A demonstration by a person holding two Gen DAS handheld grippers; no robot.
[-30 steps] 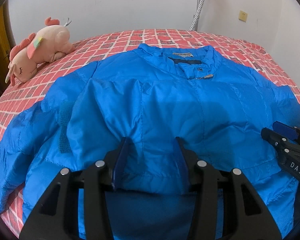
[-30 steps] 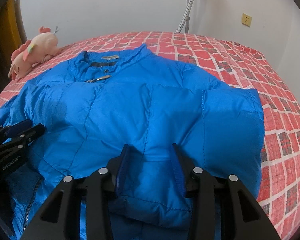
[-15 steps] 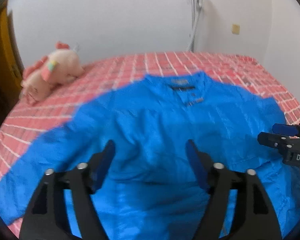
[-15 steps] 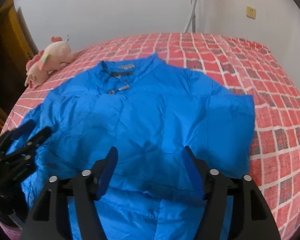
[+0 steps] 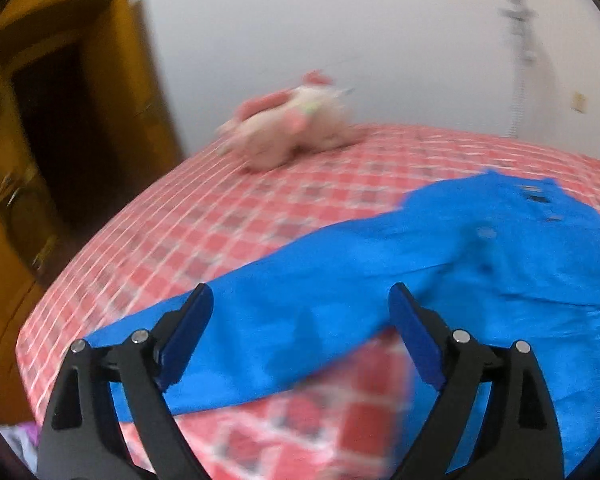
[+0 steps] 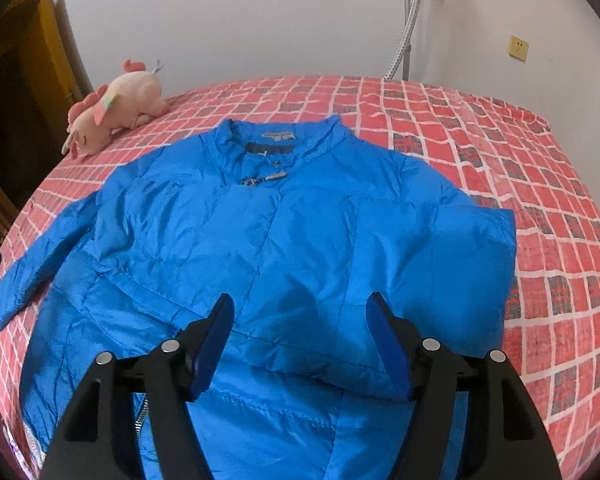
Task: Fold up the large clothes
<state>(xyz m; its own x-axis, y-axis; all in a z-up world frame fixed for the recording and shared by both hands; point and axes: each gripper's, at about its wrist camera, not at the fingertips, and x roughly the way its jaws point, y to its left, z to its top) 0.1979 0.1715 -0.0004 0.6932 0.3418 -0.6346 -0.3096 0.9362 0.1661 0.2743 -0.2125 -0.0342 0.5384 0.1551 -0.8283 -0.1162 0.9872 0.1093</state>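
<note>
Jacket (image 6: 284, 248) lay on bed (image 6: 540, 200), right sleeve folded in; left sleeve (image 5: 260, 320) out, next grab. Both jaws wide, empty.

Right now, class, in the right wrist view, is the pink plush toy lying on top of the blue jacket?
No, the plush toy lies on the red checked bedspread, apart from the jacket.

Bare red checked bedspread (image 6: 560, 208) lies open to your right of the blue jacket (image 6: 284, 240). On your left, 1 pink plush toy (image 6: 112, 112) occupies the far corner, apparently well apart from the outstretched sleeve (image 6: 32, 272).
</note>
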